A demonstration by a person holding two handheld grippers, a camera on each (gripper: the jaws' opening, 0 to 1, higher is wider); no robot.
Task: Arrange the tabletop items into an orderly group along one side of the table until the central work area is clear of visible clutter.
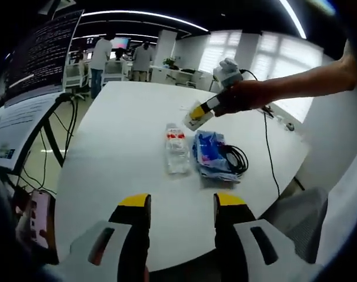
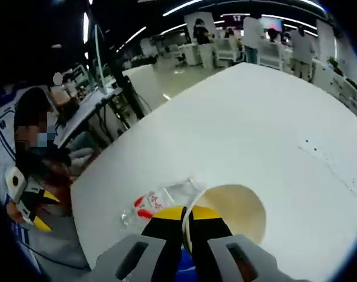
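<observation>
Right gripper (image 2: 187, 222) clamped on the thin wall of a cream ring (image 2: 234, 208), one jaw inside, one outside. Held over the table (image 2: 243, 117) just past the far end of the packet (image 1: 177, 150). Whether lifted clear or touching the top, cannot tell. Left gripper (image 1: 181, 202) gaping, empty, well short of the packet on the near side.

Likely light and thin-walled, that ring, so apt to flex or crush under a hard pinch; rim grip as now looks adequate, gently. Cup or tape roll: hard to say, base hidden by the jaws.

Packet clear, flat, with red print: probably light, slick and crinkly, hard to nip off a smooth top; best taken at an edge or slid along. Pouch (image 1: 210, 154) blue and soft, lying just beside the packet, black cable (image 1: 236, 158) coiled on its side away from the packet. Cable liable to trail or spill if the pouch is lifted alone, so better gathered with it.

Contents of packet and pouch too small to make out. Table's near edge cut off behind the jaws.
</observation>
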